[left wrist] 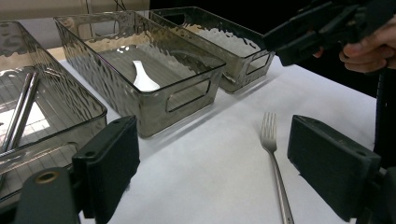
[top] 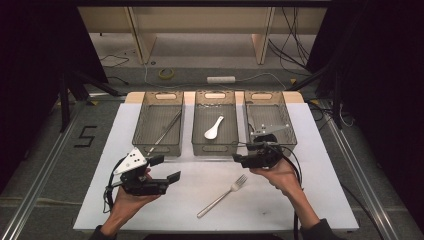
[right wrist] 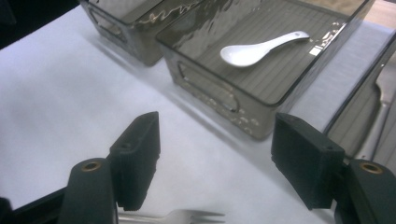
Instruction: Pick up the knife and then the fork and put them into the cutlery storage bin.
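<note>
Biggest thing first: the white surface [top: 150, 200] under both my hands, w/ three smoky bins lined up beyond the jaws. The right bin [top: 272, 107] sits just past my right hand-held gripper [top: 239, 159] and has a flat metal piece in it, can't tell what. The middle bin [top: 215, 145] holds a white spoon [top: 214, 128]; the left bin [top: 155, 145], just ahead of my left hand-held gripper [top: 167, 169], holds chopsticks [top: 165, 132].

The fork [top: 222, 196] lies flat on the surface between the two hands, tines toward the bins, just below and near the right jaws, apart from them. In the right gripper view the tines [right wrist: 196, 216] show at the bottom edge, under the gap.

Right hand-held gripper: jaws spread wide, nothing btwn them. Left hand-held gripper: also spread, empty, fork ahead and a bit to the side in its own view [left wrist: 273, 154].

Risks as I judge them:
- Fork is thin, flat on a smooth surface. Coming down too high = pads close on air; too hard = jaws jam on the surface or the fork skates off.
- Pinch near the tines or the handle end and it could swing and slip out mid-carry.
- Right jaws are close to the bin walls; a sloppy swing could knock the middle bin or right bin.
- Both hands near the fork, so they could bump if both go for it.
</note>
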Demonstrator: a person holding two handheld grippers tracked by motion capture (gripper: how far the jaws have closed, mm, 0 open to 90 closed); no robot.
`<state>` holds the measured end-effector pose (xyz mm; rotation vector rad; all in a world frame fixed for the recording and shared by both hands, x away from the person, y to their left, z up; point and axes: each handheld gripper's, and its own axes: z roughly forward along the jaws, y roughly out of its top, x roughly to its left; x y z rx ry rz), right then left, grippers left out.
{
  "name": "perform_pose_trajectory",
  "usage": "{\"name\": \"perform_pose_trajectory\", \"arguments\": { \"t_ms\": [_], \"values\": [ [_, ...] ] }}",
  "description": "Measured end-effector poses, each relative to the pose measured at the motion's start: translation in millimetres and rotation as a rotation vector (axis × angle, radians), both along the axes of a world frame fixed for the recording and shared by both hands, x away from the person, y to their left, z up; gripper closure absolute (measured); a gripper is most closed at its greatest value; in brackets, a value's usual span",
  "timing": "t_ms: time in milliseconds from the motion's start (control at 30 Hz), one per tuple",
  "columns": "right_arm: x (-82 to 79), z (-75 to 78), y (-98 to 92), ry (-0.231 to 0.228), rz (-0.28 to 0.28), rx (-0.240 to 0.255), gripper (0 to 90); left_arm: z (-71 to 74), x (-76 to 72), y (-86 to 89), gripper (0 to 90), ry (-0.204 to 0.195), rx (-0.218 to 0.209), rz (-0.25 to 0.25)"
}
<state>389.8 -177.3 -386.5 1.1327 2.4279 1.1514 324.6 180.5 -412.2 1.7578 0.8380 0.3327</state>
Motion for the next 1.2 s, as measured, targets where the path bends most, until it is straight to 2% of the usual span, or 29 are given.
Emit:
{"name": "perform_pose_trajectory", "arguments": {
  "t_ms": [100,433,867,1067,1200],
  "values": [
    [-8.3,-4.7,3.1,0.006,0.017,0.019,33.6,0.3,-0.1,0.4,16.3,0.001,-0.001,0.0],
    [-27.2,-19.9,24.2,0.025,0.093,0.016,40.7,0.6,-0.3,1.0,16.3,-0.001,-0.002,0.001],
    [-41.2,-38.1,48.6,0.062,0.21,0.0,73.4,0.4,-0.3,0.7,16.3,-0.004,-0.003,0.001],
    [-45.8,-47.6,59.1,0.086,0.246,-0.024,85.7,0.6,-0.5,0.6,16.3,-0.004,-0.002,0.0],
    [-49.9,-55.4,67.7,0.105,0.282,-0.068,90.0,0.8,-0.6,0.8,16.3,-0.005,-0.001,0.0]
  ]
}}
